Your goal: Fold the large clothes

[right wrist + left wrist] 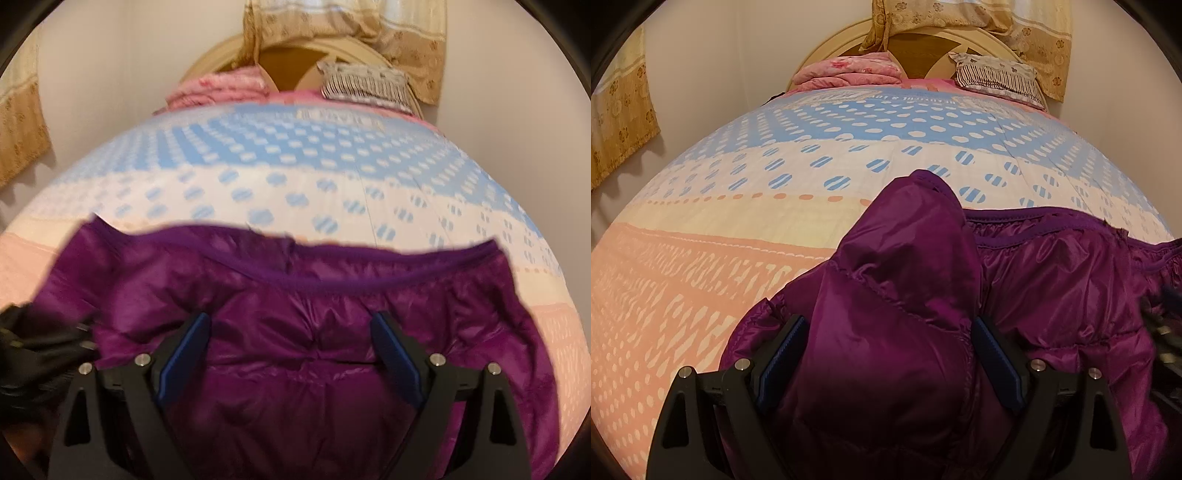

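Blue-padded fingers of the left gripper (886, 354) stand wide apart on either side of a puffed sleeve of the purple down jacket (1052, 280). The sleeve fills the gap between them, but the pads do not appear to squeeze it, so nothing looks held. The right gripper (291, 350) is just as wide, hovering over the jacket's body with fabric below it and nothing pinched.

The jacket lies at the near end of the bed, spread across the dotted bedspread (812, 155), its elastic-bound hem (332, 275) running sideways toward the far side.

Judging by the shiny, quilted shell, the jacket should be light, soft and springy, and probably slippery. A pinch on the smooth nylon may slide off, and the filling is likely to push a fold back open. The bound hem, the sleeve cuff or a stitched seam look like surer places to take hold.

Only the left wrist view shows the sleeve lying over the body, and it is sharp. The right wrist view is blurred, yet it alone shows the hem's full sweep and the jacket's right edge. Beyond lie a folded pink quilt (849, 72) and a patterned pillow (997, 75) by the headboard.
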Demonstrator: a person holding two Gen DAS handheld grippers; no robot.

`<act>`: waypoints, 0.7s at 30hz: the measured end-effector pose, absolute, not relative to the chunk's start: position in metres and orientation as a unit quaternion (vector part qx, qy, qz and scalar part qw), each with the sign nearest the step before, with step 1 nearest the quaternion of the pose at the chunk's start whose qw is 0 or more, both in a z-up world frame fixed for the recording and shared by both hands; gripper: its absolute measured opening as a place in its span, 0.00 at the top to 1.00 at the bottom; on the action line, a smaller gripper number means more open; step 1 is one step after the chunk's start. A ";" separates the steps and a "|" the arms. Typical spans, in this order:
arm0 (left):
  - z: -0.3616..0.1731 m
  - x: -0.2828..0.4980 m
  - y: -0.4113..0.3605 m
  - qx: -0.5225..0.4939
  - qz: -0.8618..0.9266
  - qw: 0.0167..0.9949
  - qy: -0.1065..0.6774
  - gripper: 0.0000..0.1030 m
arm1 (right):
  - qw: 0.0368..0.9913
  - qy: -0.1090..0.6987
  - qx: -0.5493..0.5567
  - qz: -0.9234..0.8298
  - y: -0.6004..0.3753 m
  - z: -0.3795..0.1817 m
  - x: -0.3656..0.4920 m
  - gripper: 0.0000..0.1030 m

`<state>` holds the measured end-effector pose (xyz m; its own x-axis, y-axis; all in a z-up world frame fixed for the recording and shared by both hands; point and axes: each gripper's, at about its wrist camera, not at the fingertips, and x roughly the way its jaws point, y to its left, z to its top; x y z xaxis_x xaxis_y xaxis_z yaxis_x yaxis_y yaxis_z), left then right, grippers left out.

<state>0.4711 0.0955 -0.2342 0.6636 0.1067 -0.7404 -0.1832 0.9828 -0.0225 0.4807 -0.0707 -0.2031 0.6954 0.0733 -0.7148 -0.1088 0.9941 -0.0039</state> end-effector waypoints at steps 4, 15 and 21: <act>-0.234 0.471 0.098 -0.056 0.076 0.910 0.403 0.13 | 0.915 0.399 -0.004 0.055 -0.079 -0.213 0.487 0.09; -0.236 0.474 0.101 -0.058 0.073 0.908 0.408 0.12 | 0.923 0.382 -0.027 0.045 -0.070 -0.187 0.450 0.09; -0.236 0.473 0.099 -0.056 0.073 0.909 0.407 0.12 | 0.927 0.367 -0.073 0.028 -0.063 -0.208 0.419 0.05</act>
